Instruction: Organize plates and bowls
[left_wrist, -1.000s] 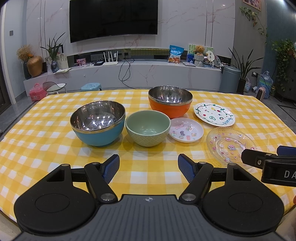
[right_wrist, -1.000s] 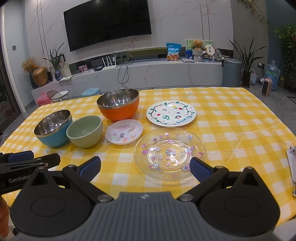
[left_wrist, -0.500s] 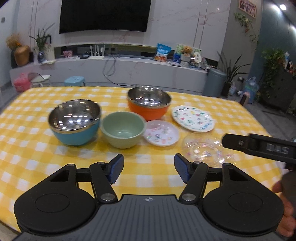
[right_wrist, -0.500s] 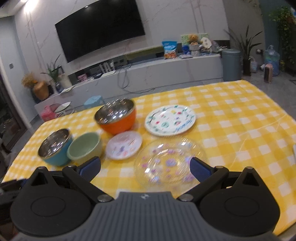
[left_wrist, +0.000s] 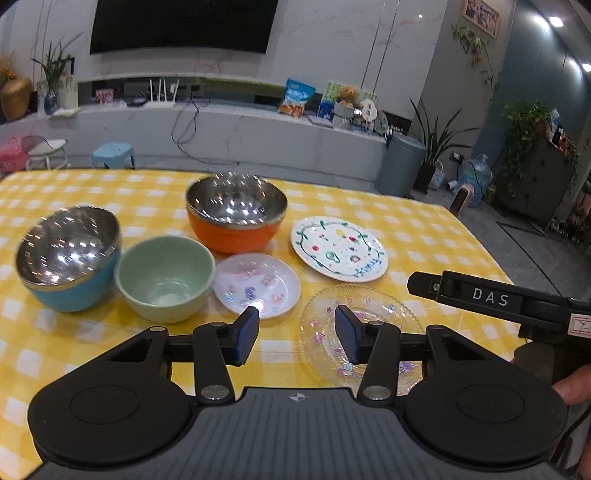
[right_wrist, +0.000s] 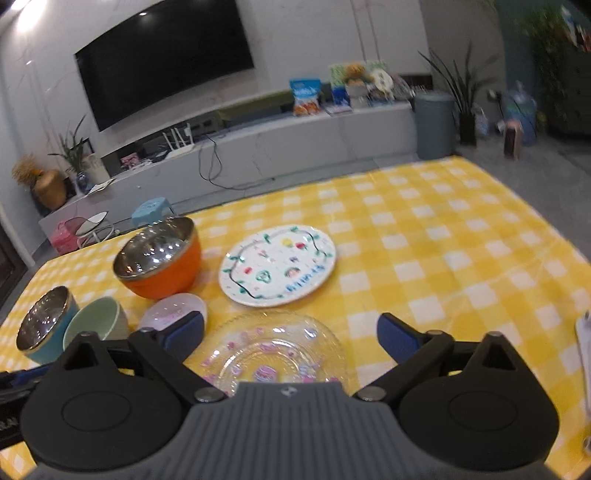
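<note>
While both claws hover empty, left gripper (left_wrist: 293, 338) has narrowed its gap since a second ago; right gripper (right_wrist: 290, 338) gapes wide, now lower over clear glass plate with pink stickers (right_wrist: 275, 352) directly beneath. Judged: plate pickup first. Bowls untouched, ahead-left.

Clear glass plate (right_wrist: 275, 352) — glossy, embossed
</note>
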